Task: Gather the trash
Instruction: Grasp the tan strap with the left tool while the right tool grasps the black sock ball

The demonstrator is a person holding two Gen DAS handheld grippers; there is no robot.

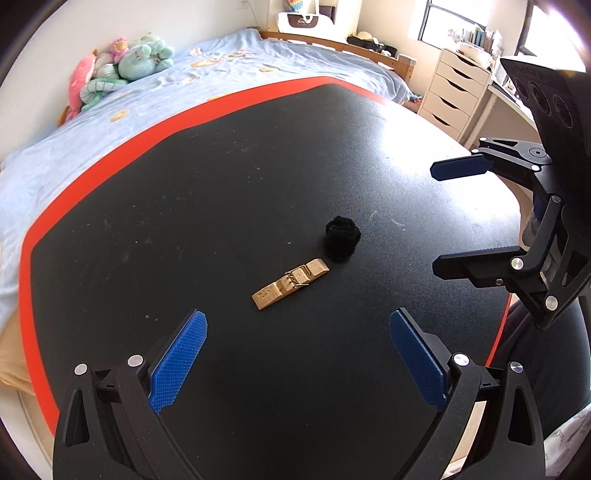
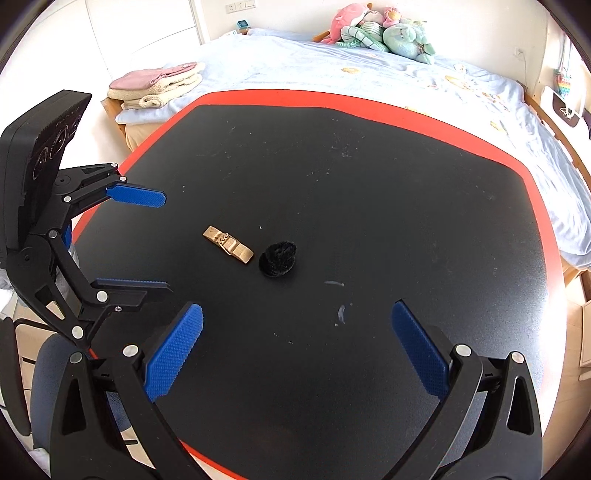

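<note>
Left gripper (image 1: 297, 360): jaws spread wide, empty, at lower frame. Right gripper (image 2: 297, 354): jaws likewise wide apart, empty, at lower frame.

Beyond your black table with its red rim (image 1: 110, 162) lies a bed under a pale blue sheet (image 2: 369, 74); plush toys (image 1: 122, 66) are heaped against its wall side; folded towels (image 2: 159, 85) sit stacked at one corner; a white drawer unit (image 1: 454, 96) stands under your window (image 1: 458, 18).
</note>
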